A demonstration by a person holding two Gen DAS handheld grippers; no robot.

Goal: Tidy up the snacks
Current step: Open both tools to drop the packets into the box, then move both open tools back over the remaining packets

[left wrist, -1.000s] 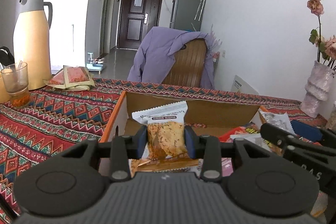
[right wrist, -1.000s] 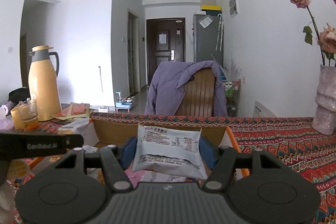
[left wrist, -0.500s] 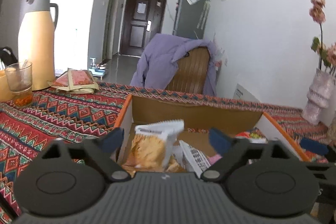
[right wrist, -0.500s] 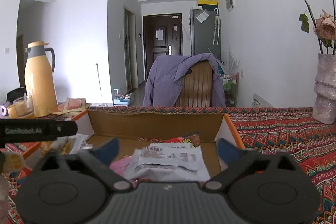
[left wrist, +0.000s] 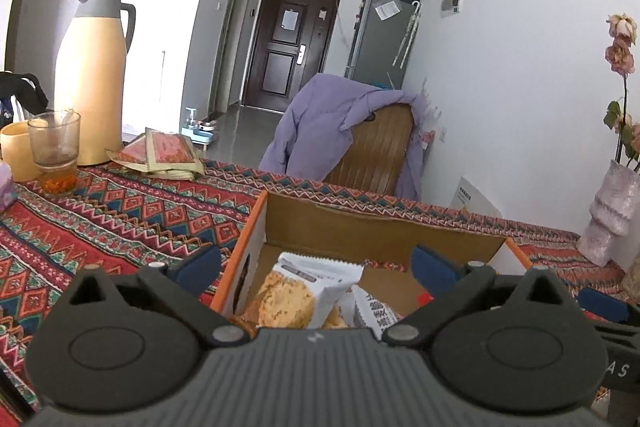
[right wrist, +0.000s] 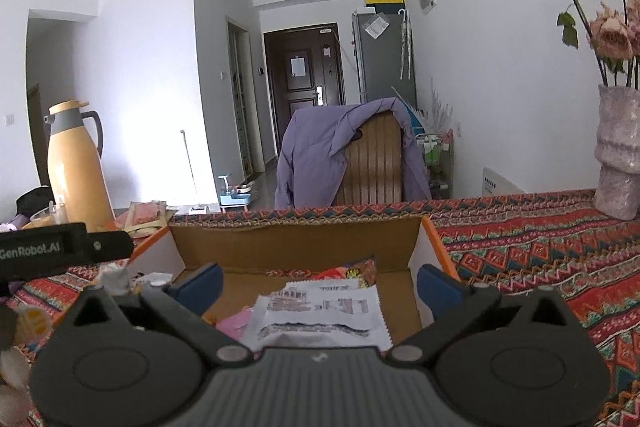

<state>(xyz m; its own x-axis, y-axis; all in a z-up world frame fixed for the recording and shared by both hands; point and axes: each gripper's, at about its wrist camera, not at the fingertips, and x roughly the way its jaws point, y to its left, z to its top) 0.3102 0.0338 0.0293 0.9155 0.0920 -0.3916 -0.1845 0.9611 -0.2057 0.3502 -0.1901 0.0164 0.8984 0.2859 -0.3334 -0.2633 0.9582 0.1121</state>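
An open cardboard box (left wrist: 384, 227) with orange edges sits on the patterned tablecloth and also shows in the right wrist view (right wrist: 296, 247). My left gripper (left wrist: 316, 265) is open and empty above the box's left part. Below it lies a white packet with a yellow biscuit (left wrist: 300, 291), beside another white packet (left wrist: 374, 311). My right gripper (right wrist: 318, 283) is open and empty above a white printed packet (right wrist: 324, 311) lying in the box. A red wrapper (right wrist: 348, 273) lies behind it.
A yellow thermos jug (left wrist: 94, 71), a glass of tea (left wrist: 54, 151) and flat red sachets (left wrist: 160, 155) stand at the table's left. A pale vase with dried roses (right wrist: 616, 155) stands at the right. A chair with a purple jacket (left wrist: 352, 135) is behind the table.
Both grippers have opened and let go of their packets, which dropped into the box. Both grippers have since pulled back and up a little.
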